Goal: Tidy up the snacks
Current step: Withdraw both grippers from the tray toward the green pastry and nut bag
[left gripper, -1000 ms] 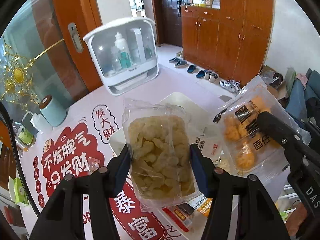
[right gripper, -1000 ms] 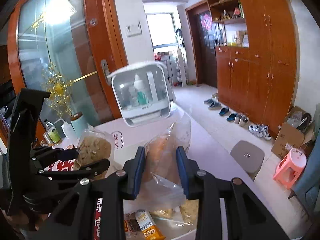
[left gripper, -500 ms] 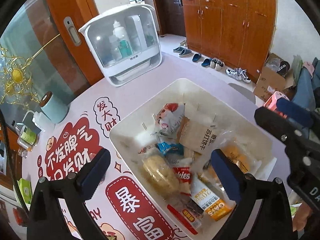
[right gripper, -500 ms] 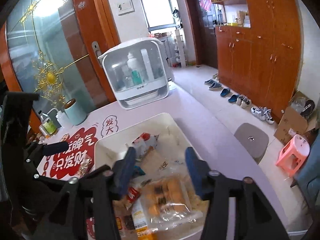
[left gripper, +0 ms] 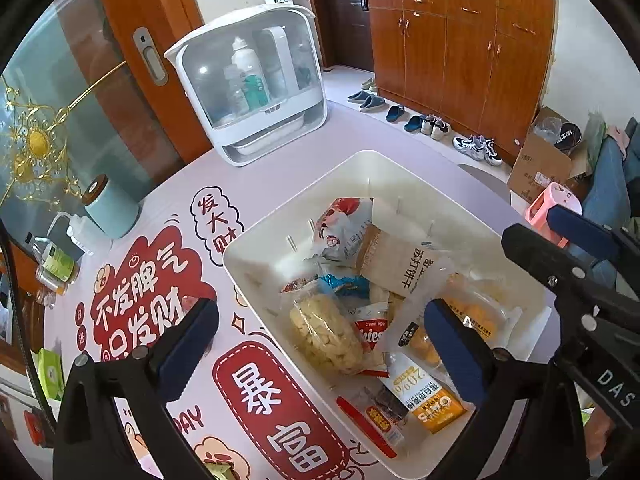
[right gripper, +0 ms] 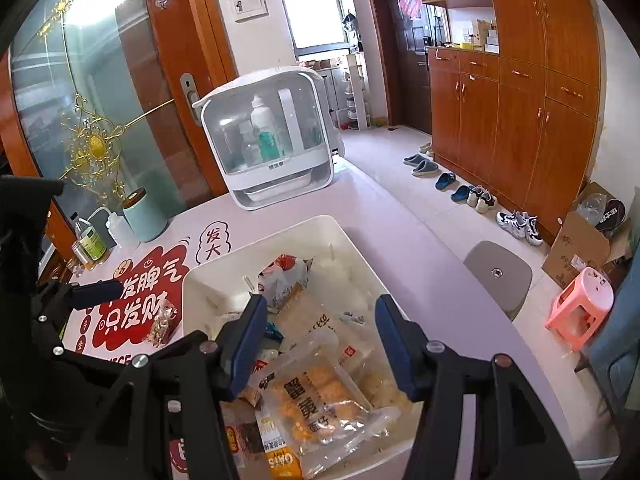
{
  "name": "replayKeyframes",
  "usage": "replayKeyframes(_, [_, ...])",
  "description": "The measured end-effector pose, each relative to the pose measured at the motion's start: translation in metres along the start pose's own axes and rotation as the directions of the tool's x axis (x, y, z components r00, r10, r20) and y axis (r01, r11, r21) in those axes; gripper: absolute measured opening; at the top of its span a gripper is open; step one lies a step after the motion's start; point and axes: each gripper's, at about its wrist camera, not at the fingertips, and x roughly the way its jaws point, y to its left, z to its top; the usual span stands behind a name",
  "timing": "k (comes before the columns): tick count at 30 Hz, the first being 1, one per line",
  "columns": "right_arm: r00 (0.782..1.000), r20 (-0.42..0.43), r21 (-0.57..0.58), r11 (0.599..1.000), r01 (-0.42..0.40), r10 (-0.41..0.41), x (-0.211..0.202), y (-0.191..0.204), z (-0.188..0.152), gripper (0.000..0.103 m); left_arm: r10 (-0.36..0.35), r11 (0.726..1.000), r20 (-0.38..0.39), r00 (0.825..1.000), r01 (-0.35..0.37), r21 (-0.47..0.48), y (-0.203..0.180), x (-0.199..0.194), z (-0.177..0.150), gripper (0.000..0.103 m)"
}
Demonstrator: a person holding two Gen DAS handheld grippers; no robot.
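both tools are matt black plastic frames. the left hand-held gripper (left gripper: 320, 332) has two long fingers faced with dark blue pads (left gripper: 454, 344) and dotted with round silver screws. the right hand-held gripper (right gripper: 320, 336) is built alike, with blue pads (right gripper: 394, 340); white letters "das" mark its body in the left view.

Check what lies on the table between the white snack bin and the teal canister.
In the right wrist view, a small clear snack packet lies on the red printed table mat between the white bin and the teal canister.
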Motion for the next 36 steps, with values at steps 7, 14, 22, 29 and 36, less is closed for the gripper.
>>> replayKeyframes(7, [1.000,-0.006,0.004,1.000,0.002,-0.002,-0.005,0.005,-0.005,0.057,-0.012,1.000,-0.001,1.000,0.012,0.000,0.003,-0.006,-0.007,0.102])
replayKeyframes(14, [1.000,0.004,0.001,1.000,0.005,-0.005,-0.016,0.013,-0.010,0.057,-0.020,1.000,0.012,1.000,0.020,0.020,0.006,-0.020,-0.019,0.102])
replayKeyframes(22, [1.000,0.009,0.004,1.000,0.002,-0.002,-0.029,0.033,-0.019,0.057,-0.014,1.000,0.023,1.000,0.014,0.023,0.026,-0.042,-0.038,0.102])
replayKeyframes(29, [1.000,0.005,0.003,1.000,-0.003,0.003,-0.039,0.062,-0.031,0.057,0.023,0.999,0.015,1.000,-0.023,0.046,0.058,-0.060,-0.065,0.102])
replayKeyframes(36, [1.000,-0.013,-0.009,1.000,-0.022,0.021,-0.041,0.101,-0.042,0.057,0.094,0.988,0.008,0.996,-0.094,0.118,0.106,-0.076,-0.092,0.102])
